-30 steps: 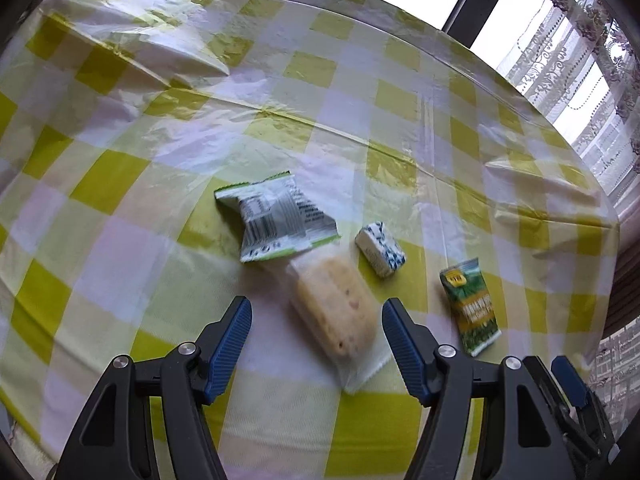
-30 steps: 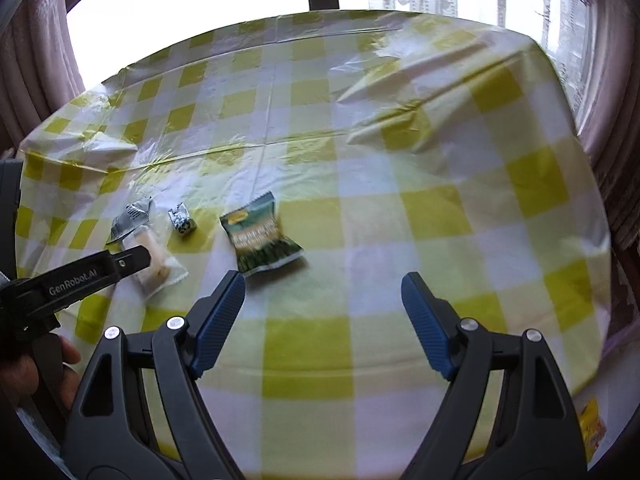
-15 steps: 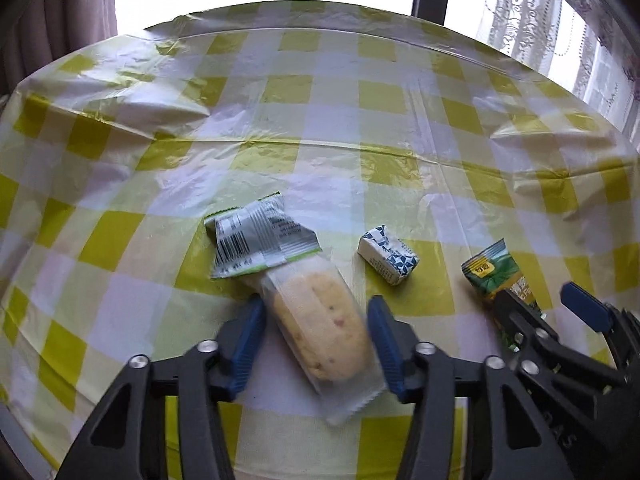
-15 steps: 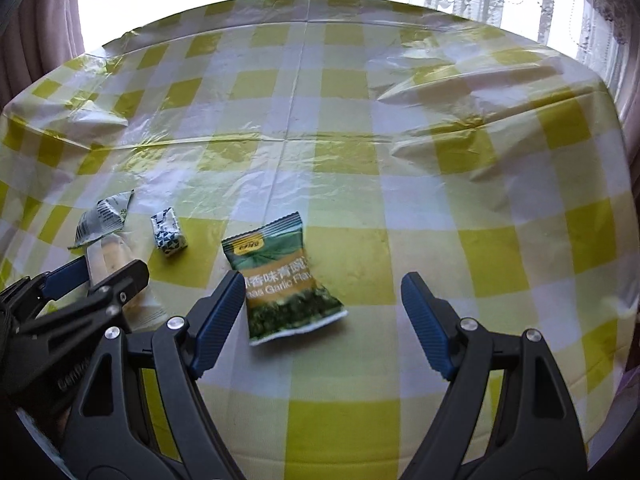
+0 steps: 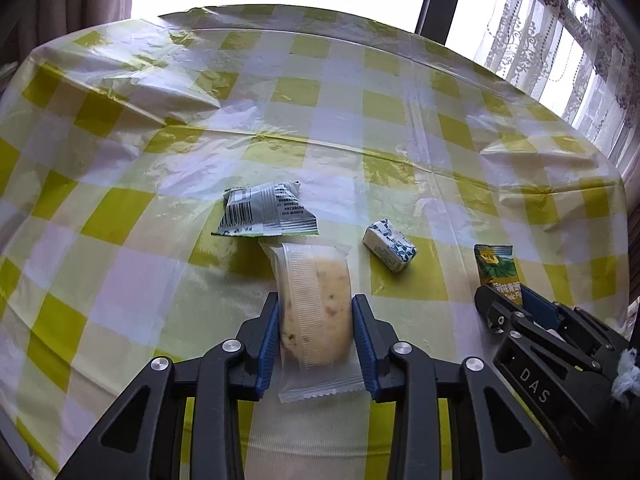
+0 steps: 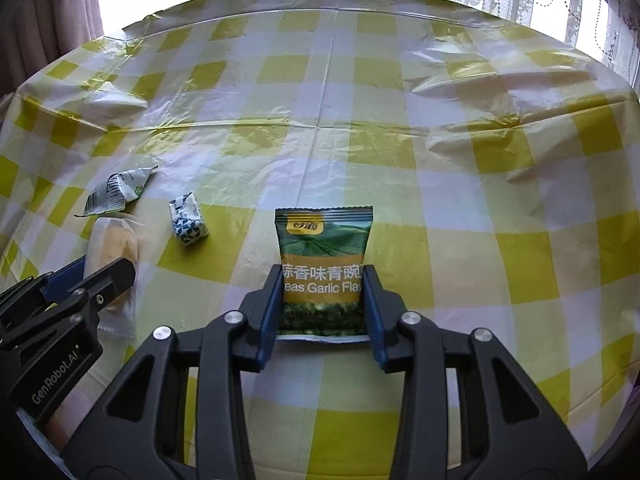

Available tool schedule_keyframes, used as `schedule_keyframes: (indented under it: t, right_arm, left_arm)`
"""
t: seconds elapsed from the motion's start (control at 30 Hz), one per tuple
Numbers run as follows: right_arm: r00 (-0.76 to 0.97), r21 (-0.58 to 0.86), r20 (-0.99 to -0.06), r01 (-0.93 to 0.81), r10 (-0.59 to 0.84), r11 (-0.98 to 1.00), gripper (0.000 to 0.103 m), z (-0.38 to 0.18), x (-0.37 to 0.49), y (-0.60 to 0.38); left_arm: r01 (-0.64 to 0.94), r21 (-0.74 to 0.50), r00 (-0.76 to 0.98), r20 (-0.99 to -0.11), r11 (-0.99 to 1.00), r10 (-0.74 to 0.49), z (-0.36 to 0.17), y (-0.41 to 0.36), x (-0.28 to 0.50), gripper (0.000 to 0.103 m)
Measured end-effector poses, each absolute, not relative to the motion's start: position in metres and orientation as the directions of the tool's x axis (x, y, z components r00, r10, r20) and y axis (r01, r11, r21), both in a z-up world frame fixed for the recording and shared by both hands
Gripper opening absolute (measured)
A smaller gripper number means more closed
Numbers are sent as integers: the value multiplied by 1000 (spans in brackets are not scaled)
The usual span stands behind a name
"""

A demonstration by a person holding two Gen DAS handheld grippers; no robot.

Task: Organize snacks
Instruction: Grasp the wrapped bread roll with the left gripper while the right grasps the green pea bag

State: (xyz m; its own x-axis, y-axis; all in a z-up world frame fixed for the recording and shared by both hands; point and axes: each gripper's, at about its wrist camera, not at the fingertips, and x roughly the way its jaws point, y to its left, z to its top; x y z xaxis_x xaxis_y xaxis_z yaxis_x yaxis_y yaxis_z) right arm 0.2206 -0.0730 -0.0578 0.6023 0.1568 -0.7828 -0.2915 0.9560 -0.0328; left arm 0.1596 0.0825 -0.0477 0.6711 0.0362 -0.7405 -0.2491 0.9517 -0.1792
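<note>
A round worktop [image 5: 320, 92] covered in a yellow and white checked plastic cloth, seen from two cameras, one mounted on each hand-held gripper.

The left gripper [image 5: 315, 320] points down at a clear-wrapped cake [image 5: 316, 304]. Its blue fingers [image 5: 269, 332] are closing, one on each long side of the wrapper, and appear to press against it. The cake lies on the cloth, near the front edge.

The right gripper [image 6: 323, 300] does the same to a green bag of garlic peas [image 6: 325, 256], which lies flat with its label facing up. Its fingers [image 6: 269, 312] are closing on the bag's lower half and look to be touching both side edges.

The step in hand appears to be the pick-up: both snacks are being pinched at once, and neither has clearly left the cloth. The next move likely calls for a firm hold, then a lift. No box or tray is in view, so where the snacks should go cannot be told.

Count: four snacks in all. One cake, one bag of peas, one crumpled silver and green packet [image 5: 264, 212] just behind the cake, and one small blue and white wrapped sweet [image 5: 390, 250] between cake and peas. Two grippers.
</note>
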Motion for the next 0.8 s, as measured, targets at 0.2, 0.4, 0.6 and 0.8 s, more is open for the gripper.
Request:
schedule_keyframes:
  t: [0.2,0.4,0.6,0.8]
  right_arm:
    - [608,11,-773,-271,180,963,38,-47,207,-85]
    - [624,25,-759,-258,186,966,38,-32,184,-98]
    - [637,48,-749,-223,183,974,38,-18,155,-123]
    - [646,51,-745,-189,163,981,38,-8,124,-150]
  left_arm:
    - [-234,-214,708,-706,948,16,-37,80,137,36]
    - [-203,-226,733,-681,953,-5,-26,71,118,36]
    - [-160,-235,737,-675,959,-42,-16,49,98,36]
    - [-90,-237,741,-665,967,-94,-6,15,79,36]
